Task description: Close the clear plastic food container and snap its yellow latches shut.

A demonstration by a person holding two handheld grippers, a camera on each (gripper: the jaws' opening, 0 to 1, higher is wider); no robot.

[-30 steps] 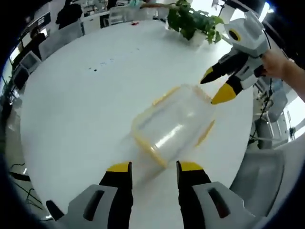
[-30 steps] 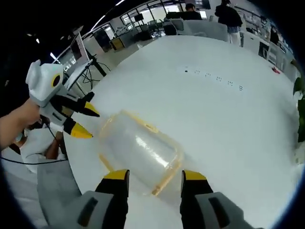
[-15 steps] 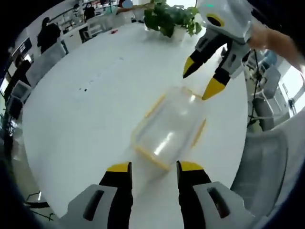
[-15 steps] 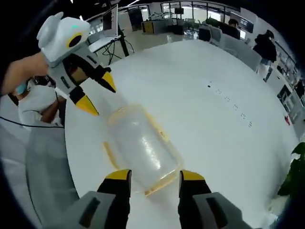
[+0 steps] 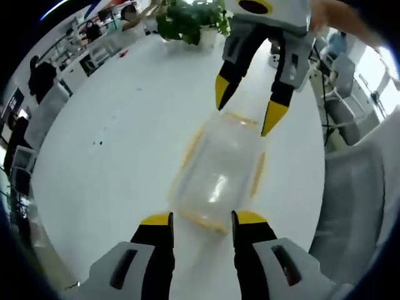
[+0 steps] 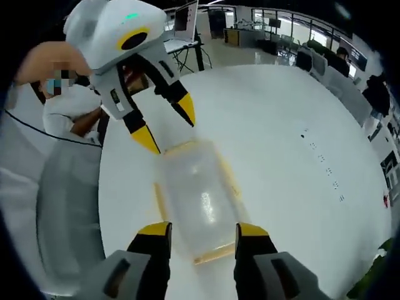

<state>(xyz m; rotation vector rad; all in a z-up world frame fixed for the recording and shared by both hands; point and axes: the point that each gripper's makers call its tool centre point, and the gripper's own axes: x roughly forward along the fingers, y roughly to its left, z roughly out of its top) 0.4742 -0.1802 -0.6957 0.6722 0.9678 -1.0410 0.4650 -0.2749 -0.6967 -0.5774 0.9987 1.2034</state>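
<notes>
Container [image 5: 219,172] — clear plastic, lid on, yellow latches [image 5: 257,175] along its long sides; lies on the white round table [image 5: 125,156] between the two grippers, one short end toward each. Left gripper [image 5: 201,219]: jaws apart, nothing held, tips just short of the container's near end and either side of it. Right gripper [image 6: 200,229]: jaws spread, nothing grasped, tips flanking the opposite end and level with its yellow edge. In the left gripper view the right gripper's yellow tips stand over the far end; whether they touch it cannot be told. Potted plant [image 5: 187,19] — beyond the far fingers, at the table's edge. Grey chair [image 6: 65,212] beside the table.
</notes>
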